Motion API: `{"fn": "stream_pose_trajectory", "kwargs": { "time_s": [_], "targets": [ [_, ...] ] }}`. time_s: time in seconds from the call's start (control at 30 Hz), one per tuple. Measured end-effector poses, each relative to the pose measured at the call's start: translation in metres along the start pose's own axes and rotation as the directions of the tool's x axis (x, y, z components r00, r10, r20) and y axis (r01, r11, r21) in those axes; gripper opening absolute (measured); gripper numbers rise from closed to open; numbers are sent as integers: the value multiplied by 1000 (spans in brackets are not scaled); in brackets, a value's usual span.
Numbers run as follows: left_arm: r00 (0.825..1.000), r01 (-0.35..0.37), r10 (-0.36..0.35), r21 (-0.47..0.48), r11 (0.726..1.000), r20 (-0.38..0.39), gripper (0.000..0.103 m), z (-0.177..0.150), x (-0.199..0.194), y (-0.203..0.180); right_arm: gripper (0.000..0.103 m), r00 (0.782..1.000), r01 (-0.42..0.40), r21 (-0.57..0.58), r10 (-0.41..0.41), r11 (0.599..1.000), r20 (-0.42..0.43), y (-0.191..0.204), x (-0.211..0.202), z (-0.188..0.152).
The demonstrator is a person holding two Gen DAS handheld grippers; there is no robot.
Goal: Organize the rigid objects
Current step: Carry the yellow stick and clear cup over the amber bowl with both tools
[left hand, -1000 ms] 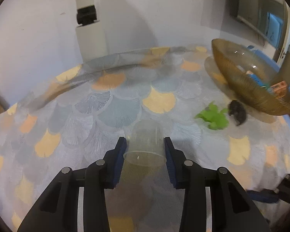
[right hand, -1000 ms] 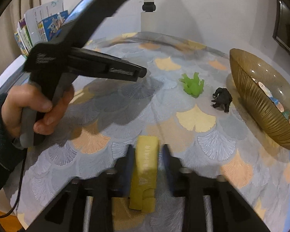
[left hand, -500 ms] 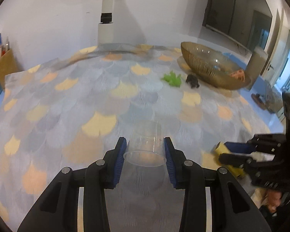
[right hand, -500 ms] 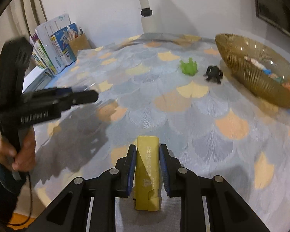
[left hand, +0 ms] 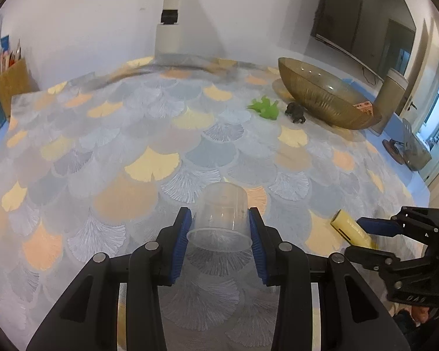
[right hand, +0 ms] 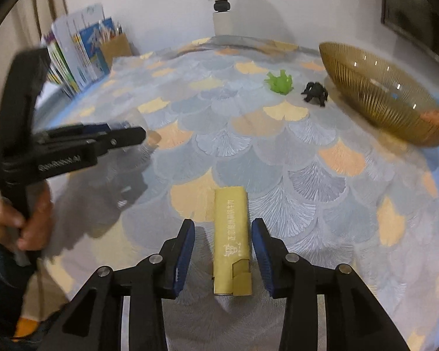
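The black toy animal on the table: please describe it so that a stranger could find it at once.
Find the big amber ribbed bowl on the patterned tablecloth. Just beside its left wall stand two small toys. The black toy animal is the one nearer the bowl; its neighbour, the green toy, is bright and spiky.

I saw a clear smooth plastic cup (left hand: 221, 215), a matt yellow cardboard box (right hand: 231, 241), a glossy ribbed amber bowl (right hand: 374, 99), and a printed cloth (left hand: 190, 152).

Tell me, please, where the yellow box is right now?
In the right wrist view the yellow box lies on the patterned tablecloth between the opening jaws of the right gripper, apart from both pads, at the near edge.
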State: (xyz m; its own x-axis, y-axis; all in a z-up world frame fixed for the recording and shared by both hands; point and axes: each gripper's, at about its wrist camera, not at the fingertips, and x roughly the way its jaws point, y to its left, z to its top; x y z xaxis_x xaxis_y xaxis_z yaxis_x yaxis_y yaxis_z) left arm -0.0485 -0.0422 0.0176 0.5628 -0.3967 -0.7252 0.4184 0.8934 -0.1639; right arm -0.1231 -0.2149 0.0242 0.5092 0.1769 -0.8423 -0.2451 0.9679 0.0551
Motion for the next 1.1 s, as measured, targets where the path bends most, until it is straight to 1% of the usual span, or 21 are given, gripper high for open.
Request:
{"fn": "stream_pose_trajectory", "kwargs": {
  "time_s": [0.03,0.07,0.1,0.13,0.2,0.23,0.3,0.4,0.47,0.53,0.6,0.67,0.7,0.77,0.8,0.83,0.9,0.97,1.03,1.1],
  "targets": [
    [1000,-4,4,5,1000,4,36,0,-1,-1,35,1000,23,-14,-23,1000,2,3,1,-1],
    [1000,-12,12,9,1000,10,36,-1,-1,-2,30,998,59,-42,-59,997,14,9,1,-2],
    [1000,-17,17,9,1000,12,36,0,-2,-2,23,998,55,-49,-54,997,20,9,-1,-3],
    [1000,-19,19,9,1000,13,36,0,-2,-2,23,999,47,-49,-46,998,22,10,-1,-4],
    [1000,-25,25,7,1000,15,36,0,-2,-2,23,997,67,-55,-65,996,33,14,-1,-5],
    [999,-29,29,5,1000,16,36,0,-2,-1,23,998,60,-56,-58,997,34,15,-1,-5],
    [999,-36,36,4,999,13,36,0,-2,-2,23,999,1,-41,0,999,34,18,-3,-4],
    [998,-63,63,25,998,10,36,1,-2,-6,23,998,-20,-26,21,999,59,16,-11,0],
    [998,-56,56,32,998,5,36,8,-4,-11,23,996,-17,-2,18,1000,89,8,-21,6],
    [999,-44,43,49,998,26,36,21,-11,-18,23,991,-19,41,13,999,134,-10,-38,15],
    [998,-31,25,91,995,62,36,45,-22,-33,23,985,-14,95,-3,995,175,-32,-53,25],
    [995,-19,5,138,990,101,36,71,-31,-49,23,975,6,153,-40,988,217,-59,-72,37],
    [993,-7,-11,158,987,114,36,82,-34,-57,23,967,25,185,-71,982,246,-77,-86,46],
    [988,24,-54,199,980,142,36,113,-39,-76,23,952,54,222,-117,974,283,-98,-106,59],
    [986,40,-74,214,976,151,36,125,-40,-84,23,939,74,248,-151,966,308,-114,-120,69],
    [983,59,-97,227,972,159,36,138,-41,-93,23,934,81,263,-166,961,317,-122,-127,74],
    [975,103,-146,242,965,165,36,166,-38,-112,23,919,91,308,-199,947,341,-144,-144,86],
    [970,125,-170,246,961,172,36,185,-29,-127,23,909,82,352,-214,932,357,-163,-156,93],
    [967,147,-190,237,960,169,36,198,-13,-141,23,905,52,397,-211,916,368,-182,-160,99],
    [965,177,-213,220,959,150,36,204,3,-150,23,908,27,429,-202,903,367,-196,-156,103]
  ]
}}
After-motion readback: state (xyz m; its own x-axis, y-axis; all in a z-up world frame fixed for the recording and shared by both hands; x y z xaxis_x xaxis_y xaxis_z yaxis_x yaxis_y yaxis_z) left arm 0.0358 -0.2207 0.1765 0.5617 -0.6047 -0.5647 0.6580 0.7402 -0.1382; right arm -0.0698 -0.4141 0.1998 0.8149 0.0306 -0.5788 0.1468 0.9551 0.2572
